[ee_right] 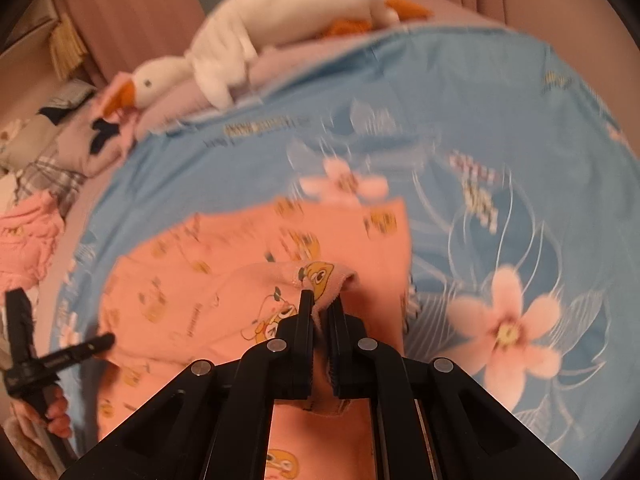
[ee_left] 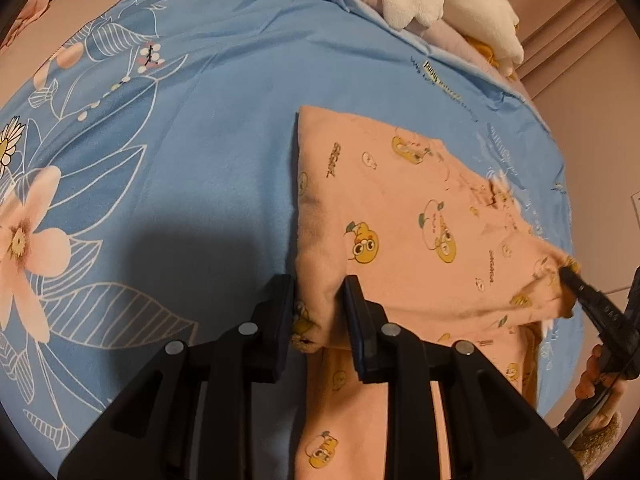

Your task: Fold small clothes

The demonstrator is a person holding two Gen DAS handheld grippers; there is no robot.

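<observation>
Now, on the left wrist view, your left gripper pinches a bunched fold at the near corner of the peach cartoon-print garment, cloth pressed between both pads. Ahead of that gripper the garment lies partly folded on the blue floral bedsheet; a further length of it trails back beneath the gripper. Far to its right, your right gripper bites the opposite corner, lifted slightly off the bed, with your hand behind it.

On the right wrist view, blurred by motion, your right gripper is closed on a hem of the same garment, a thin lip of fabric showing above the fingertips. The rest spreads ahead and to its left across the bedsheet. Your left gripper sits far left at the garment's other edge. A white plush goose lies well beyond.

The risk from here: that right-hand bite looks shallow, so a quick pull could slip the hem free and collapse the fold. Uneven travel between your two grippers would likely skew the crease or drag the layer underneath.
</observation>
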